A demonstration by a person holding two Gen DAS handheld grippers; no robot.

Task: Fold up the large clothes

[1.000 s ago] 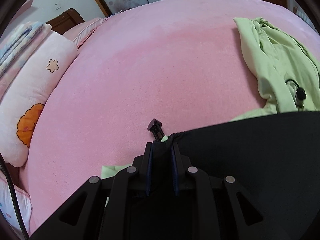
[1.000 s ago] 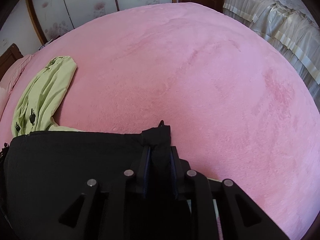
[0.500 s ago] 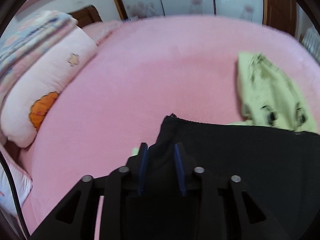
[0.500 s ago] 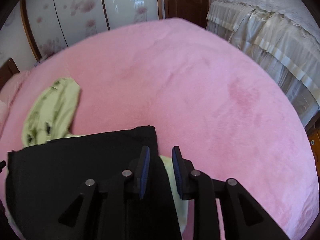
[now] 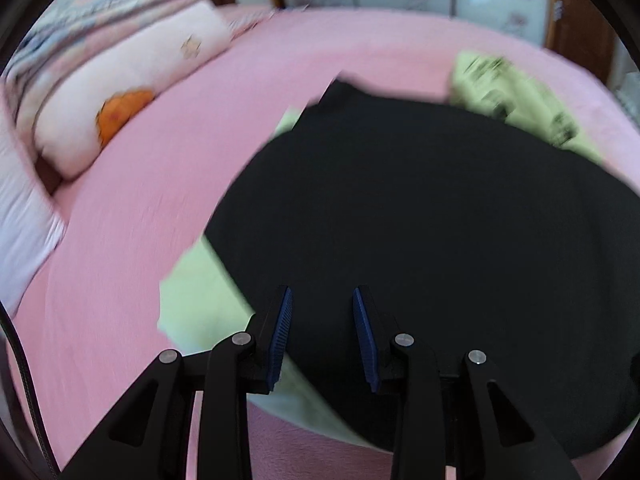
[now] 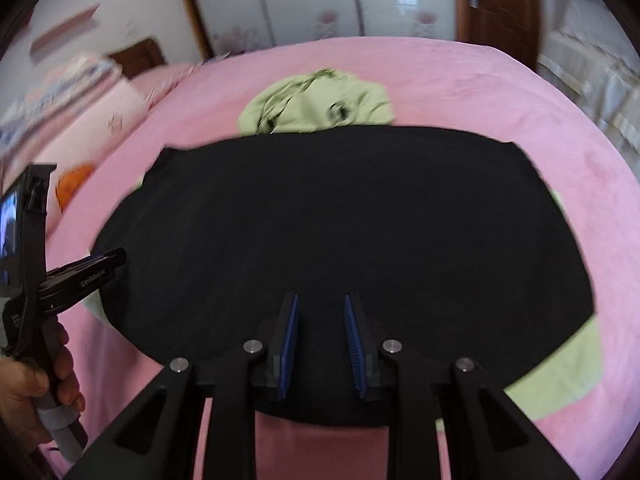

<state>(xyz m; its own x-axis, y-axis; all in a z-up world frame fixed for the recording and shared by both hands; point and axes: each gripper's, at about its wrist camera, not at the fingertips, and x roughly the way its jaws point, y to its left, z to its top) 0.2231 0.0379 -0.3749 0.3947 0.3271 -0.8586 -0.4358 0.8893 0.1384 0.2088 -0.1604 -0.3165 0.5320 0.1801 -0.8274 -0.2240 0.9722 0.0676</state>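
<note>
Two grippers hang above the bed (image 6: 500, 92), both with jaws standing narrowly apart and nothing between the pads; each has just been opening to let the cloth go. The left gripper (image 5: 322, 320) sits over the near left edge of the black garment (image 6: 320, 216), the right gripper (image 6: 320, 322) over its near middle, and a hand (image 6: 28, 380) carries the left tool at nine o'clock in the right wrist view. That black garment lies spread flat across the pink cover, with a pale green garment (image 6: 316, 100) bunched at its twelve o'clock edge and showing from under it at four and eight o'clock. To fold well, I judge the next grasp should take a corner cleanly, black layer only, and carry it across without dragging the green. Open pink cover lies at two o'clock; a pillow (image 5: 132, 92) crowds ten o'clock.
</note>
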